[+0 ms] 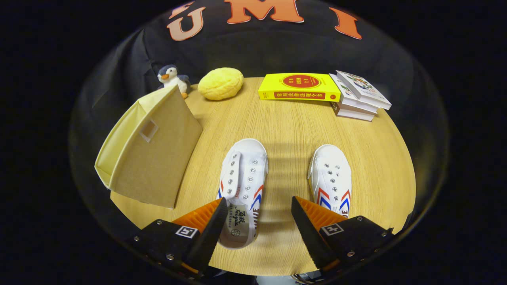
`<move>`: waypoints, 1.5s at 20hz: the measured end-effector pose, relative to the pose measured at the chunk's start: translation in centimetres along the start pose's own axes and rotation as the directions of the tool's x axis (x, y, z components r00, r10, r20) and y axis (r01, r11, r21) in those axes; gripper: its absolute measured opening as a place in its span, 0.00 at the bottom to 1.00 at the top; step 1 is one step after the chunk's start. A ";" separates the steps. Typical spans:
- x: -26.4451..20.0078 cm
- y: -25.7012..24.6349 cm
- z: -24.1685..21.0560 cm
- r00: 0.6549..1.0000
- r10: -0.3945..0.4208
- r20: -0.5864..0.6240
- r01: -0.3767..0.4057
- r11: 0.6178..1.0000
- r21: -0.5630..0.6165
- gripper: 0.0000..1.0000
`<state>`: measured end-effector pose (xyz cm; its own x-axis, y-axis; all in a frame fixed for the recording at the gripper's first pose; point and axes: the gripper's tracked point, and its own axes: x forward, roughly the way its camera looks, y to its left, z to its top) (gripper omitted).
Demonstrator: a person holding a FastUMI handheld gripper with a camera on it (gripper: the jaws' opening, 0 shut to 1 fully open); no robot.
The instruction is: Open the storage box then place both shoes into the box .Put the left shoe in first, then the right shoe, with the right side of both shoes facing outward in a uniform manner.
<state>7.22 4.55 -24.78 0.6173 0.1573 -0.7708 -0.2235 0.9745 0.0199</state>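
Gripper point(259, 209) hovers over the wooden table point(293, 130) with its fingers spread wide, holding nothing; between them, close against the left finger, lies the left shoe point(242, 186), white canvas with metal eyelets, red and blue stripes on its side, toe pointing away and its printed insole showing at the heel opening; the right shoe point(330, 180), same white canvas and same stripes, sits well apart from its mate, just beyond the right finger, its heel end hidden behind that finger; left of the shoes stands the storage box point(152, 152), a beige fabric box with a small label window on its face; at the table's far edge sit a penguin toy point(171, 78), a yellow bun-shaped cushion point(220, 83), a yellow book point(300, 86) and a stack of white books point(358, 97).
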 end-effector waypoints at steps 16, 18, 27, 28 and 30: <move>3.9 1.5 -2.4 0.987 0.080 -0.140 -0.050 0.977 0.205 0.04; 3.6 1.6 -2.2 0.995 0.067 -0.076 -0.053 0.984 0.167 0.00; 1.1 3.5 2.2 0.991 0.070 0.111 -0.086 0.986 0.143 0.00; 0.5 3.6 3.1 0.989 0.073 0.128 -0.092 0.985 0.149 0.00; -1.0 3.7 4.8 0.985 0.062 0.163 -0.085 0.987 0.137 0.00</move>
<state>9.45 8.76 -20.90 0.7171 0.2417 -0.6537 -0.1696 0.9703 0.1727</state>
